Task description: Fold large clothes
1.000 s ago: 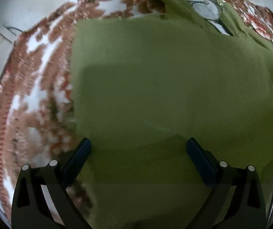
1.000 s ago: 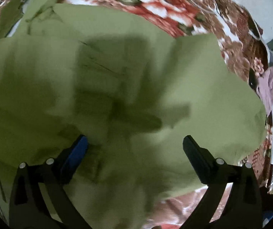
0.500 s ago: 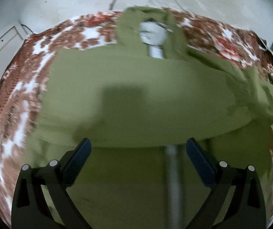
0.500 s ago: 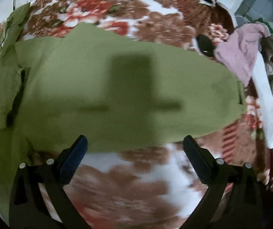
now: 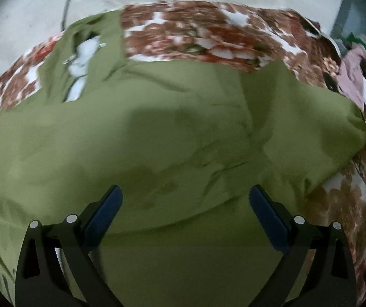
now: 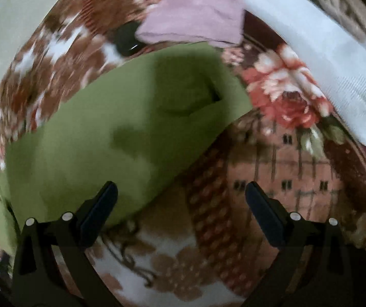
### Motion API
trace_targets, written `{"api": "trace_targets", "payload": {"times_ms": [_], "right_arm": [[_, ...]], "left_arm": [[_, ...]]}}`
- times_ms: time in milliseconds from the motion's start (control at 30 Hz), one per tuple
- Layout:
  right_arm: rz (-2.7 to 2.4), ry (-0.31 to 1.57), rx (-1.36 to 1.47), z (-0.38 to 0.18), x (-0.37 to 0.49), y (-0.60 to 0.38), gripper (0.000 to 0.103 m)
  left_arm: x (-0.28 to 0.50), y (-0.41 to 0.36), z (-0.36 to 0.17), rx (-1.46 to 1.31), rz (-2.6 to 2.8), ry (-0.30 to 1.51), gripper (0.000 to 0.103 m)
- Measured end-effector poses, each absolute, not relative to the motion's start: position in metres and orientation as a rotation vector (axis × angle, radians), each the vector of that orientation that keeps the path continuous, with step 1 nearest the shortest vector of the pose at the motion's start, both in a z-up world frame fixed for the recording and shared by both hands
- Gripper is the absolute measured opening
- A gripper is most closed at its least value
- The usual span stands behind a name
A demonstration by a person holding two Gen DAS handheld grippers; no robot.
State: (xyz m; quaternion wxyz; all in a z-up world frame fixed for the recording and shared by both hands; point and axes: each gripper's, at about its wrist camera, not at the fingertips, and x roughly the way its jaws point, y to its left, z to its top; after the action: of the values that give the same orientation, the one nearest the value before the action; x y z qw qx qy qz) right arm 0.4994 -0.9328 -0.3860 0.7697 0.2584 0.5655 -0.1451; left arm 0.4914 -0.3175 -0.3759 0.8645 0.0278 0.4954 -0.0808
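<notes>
In the left wrist view the green garment (image 5: pixel 172 138) now lies lower and wider, folded over. In the right wrist view it shifts left, and the floral blanket (image 6: pixel 280 168) fills the lower right.

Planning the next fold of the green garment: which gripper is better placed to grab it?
Probably the left gripper: it is open directly over the green garment. The right gripper, also open, sits mostly over the floral blanket, past the garment's edge.
</notes>
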Motion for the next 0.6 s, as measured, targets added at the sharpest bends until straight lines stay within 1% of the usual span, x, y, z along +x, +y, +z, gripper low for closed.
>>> {"api": "trace_targets", "payload": {"times_ms": [167,333,400,433,467,500,533,567,600], "right_arm": [[-0.282,1.182,0.712,-0.406,0.518,-0.963,0.098],[-0.259,1.172,0.841,-0.428,0.53,-0.979,0.099],[-0.237,1.153,0.85,-0.429,0.535,-0.981,0.099],[-0.227,1.142,0.857,-0.43,0.537,-0.982,0.097],[-0.229,1.129,0.868,-0.429,0.537,-0.985,0.094],[-0.227,1.115,0.888,-0.43,0.538,-0.988,0.084],[-0.237,1.1,0.904,-0.429,0.537,-0.992,0.07],[-0.243,1.092,0.915,-0.429,0.535,-0.995,0.062],[-0.244,1.092,0.925,-0.429,0.535,-0.998,0.047]], "left_arm": [[0.498,-0.344,-0.395,0.095,-0.195,1.062,0.097],[0.492,-0.341,-0.414,0.081,-0.162,1.055,0.097],[0.491,-0.338,-0.42,0.044,-0.157,1.067,0.097],[0.489,-0.338,-0.421,0.043,-0.151,1.066,0.097],[0.489,-0.338,-0.423,0.048,-0.15,1.067,0.097],[0.489,-0.338,-0.425,0.056,-0.154,1.069,0.097],[0.488,-0.338,-0.426,0.064,-0.156,1.069,0.097],[0.488,-0.337,-0.426,0.067,-0.158,1.064,0.097],[0.488,-0.336,-0.426,0.064,-0.159,1.062,0.097]]}}
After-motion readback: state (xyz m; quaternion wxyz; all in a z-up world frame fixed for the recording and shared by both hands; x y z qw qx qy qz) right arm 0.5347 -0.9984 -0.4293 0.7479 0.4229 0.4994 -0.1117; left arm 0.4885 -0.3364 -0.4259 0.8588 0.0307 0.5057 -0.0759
